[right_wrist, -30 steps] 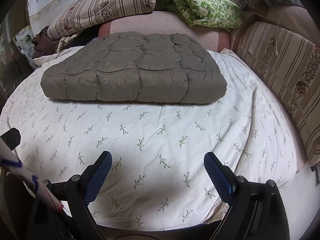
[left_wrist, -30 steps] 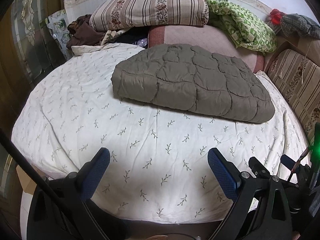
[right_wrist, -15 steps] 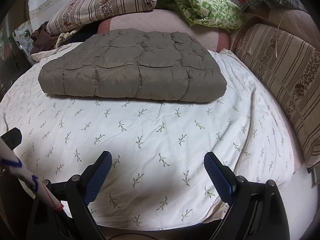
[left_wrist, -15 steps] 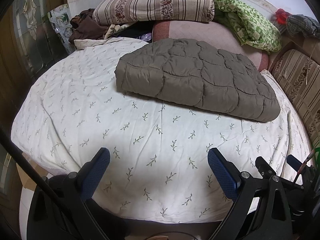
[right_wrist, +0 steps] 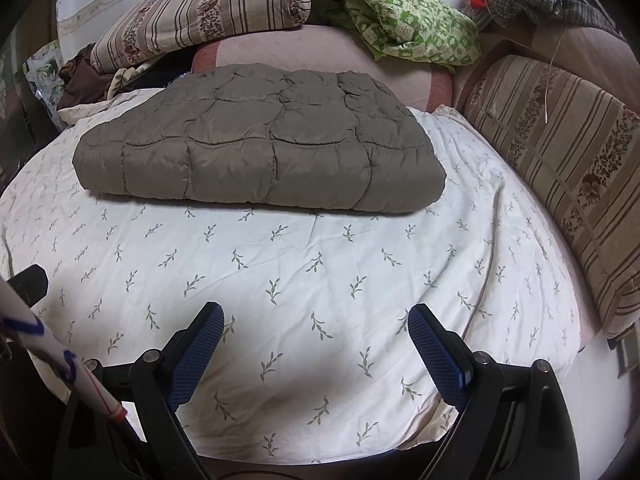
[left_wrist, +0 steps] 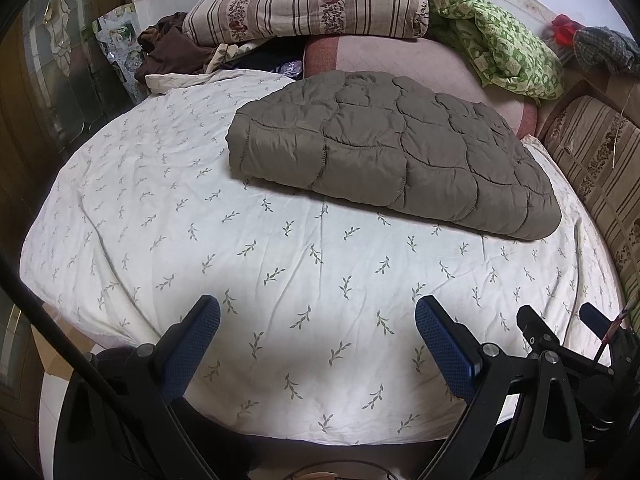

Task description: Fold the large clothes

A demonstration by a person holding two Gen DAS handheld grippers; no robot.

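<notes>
The quilted olive jacket (right_wrist: pixel 256 140) lies folded flat mid-bed on the leaf-print sheet (right_wrist: pixel 320 280), looking like one tidy slab, though I can't see its far edge. My left claw (left_wrist: pixel 316 344) and right claw (right_wrist: pixel 316 344) both hang spread and empty, well short of it. For another fold I'd pinch both near corners together, lifting evenly.

- The left gripper (left_wrist: pixel 318 330) is hovering over the near edge of the leaf-print sheet (left_wrist: pixel 168 216), its blue-padded jaws standing wide apart and holding nothing.
- A folded olive quilted garment (left_wrist: pixel 392 160) is lying flat on the sheet, well apart from the gripper.
- A striped pillow (left_wrist: pixel 308 2) is resting behind it.
</notes>
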